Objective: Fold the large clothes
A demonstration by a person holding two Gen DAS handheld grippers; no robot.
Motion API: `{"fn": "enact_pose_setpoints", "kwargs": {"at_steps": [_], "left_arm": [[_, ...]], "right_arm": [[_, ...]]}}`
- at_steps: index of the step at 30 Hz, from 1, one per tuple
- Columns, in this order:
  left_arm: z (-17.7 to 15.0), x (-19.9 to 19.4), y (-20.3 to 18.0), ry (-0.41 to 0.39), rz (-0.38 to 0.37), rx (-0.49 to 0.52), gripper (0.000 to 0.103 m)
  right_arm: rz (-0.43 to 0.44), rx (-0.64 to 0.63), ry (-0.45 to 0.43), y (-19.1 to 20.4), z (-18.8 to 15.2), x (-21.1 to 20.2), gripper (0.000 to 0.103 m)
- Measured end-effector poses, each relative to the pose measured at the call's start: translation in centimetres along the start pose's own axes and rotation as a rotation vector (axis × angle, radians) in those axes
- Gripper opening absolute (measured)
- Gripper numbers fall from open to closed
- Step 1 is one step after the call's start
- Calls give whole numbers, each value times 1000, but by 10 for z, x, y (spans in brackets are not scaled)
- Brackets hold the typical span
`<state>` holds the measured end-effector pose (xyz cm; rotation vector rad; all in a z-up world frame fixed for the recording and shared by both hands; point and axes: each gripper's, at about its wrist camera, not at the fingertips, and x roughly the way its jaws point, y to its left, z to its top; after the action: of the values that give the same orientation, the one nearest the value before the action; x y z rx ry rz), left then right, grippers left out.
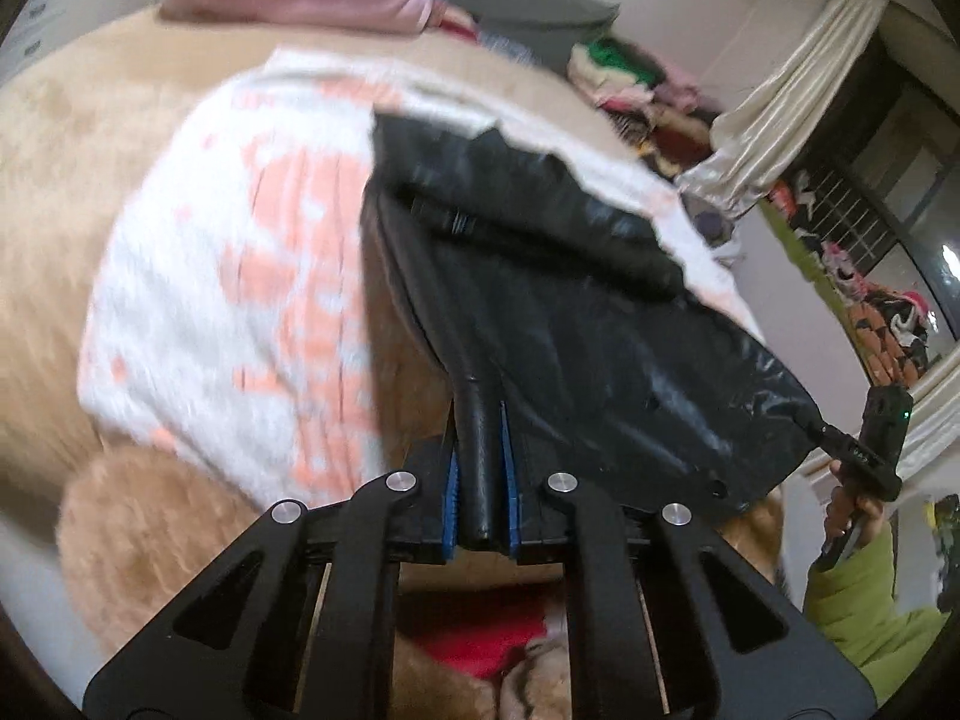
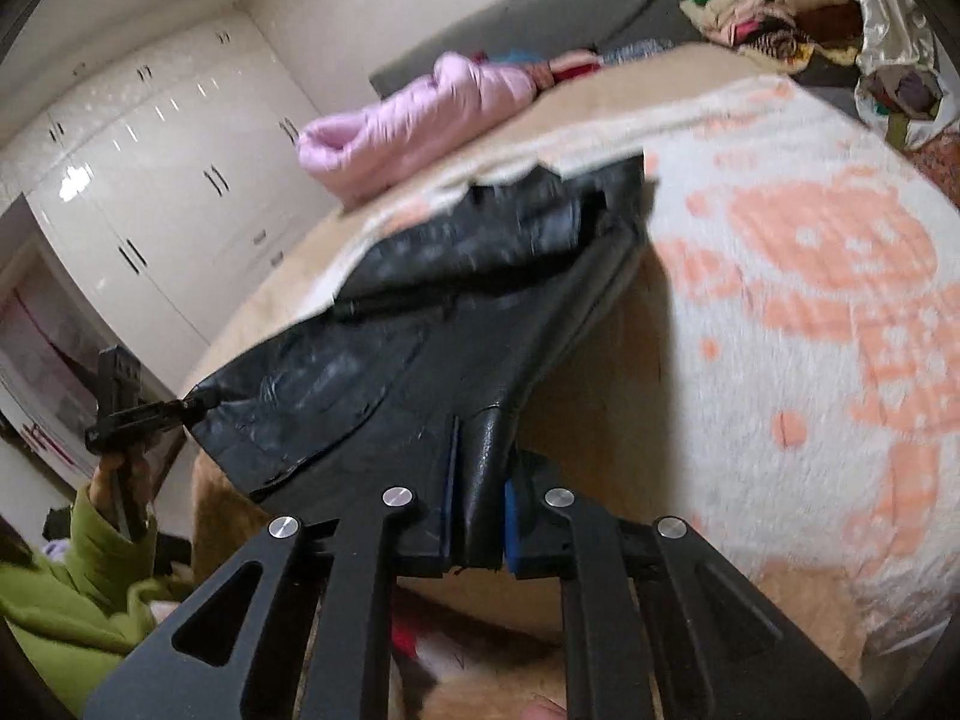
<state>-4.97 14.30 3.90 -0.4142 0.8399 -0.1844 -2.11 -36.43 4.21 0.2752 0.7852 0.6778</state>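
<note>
A large black leather garment (image 1: 570,300) is stretched in the air above the bed between both grippers. My left gripper (image 1: 480,468) is shut on one corner of its near edge. My right gripper (image 2: 480,492) is shut on the other corner; it also shows in the left wrist view (image 1: 834,438) at the far right. The left gripper shows in the right wrist view (image 2: 186,405) at the far left. The garment (image 2: 450,324) has its far part folded and resting on a white blanket with orange patches (image 1: 240,276), also in the right wrist view (image 2: 810,300).
The bed has a tan fuzzy cover (image 1: 72,180). A pink puffy jacket (image 2: 420,114) lies at the far side by a grey headboard (image 2: 540,30). A pile of clothes (image 2: 768,18) sits beyond. White wardrobes (image 2: 150,180) stand on the left. A red cloth (image 1: 474,636) lies below.
</note>
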Motion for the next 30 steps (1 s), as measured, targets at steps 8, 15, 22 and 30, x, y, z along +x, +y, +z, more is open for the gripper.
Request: {"fn": "enact_pose_setpoints", "kwargs": {"at_steps": [8,15,22,30], "left_arm": [[57,-11,-8,-119,-36,11,4],[102,0,-12,-170,-56,-24,6],[135,22,-17,-192,-47,-36,6],[161,48,-8,-191,-30,-51,7]], "right_arm": [[16,34,-122,5,59,-1,10],[-19,87,-192,1,107,15,10],[-46,143,-211,-10,142,39,10],[-84,142,-206,-14,168,65,10]]}}
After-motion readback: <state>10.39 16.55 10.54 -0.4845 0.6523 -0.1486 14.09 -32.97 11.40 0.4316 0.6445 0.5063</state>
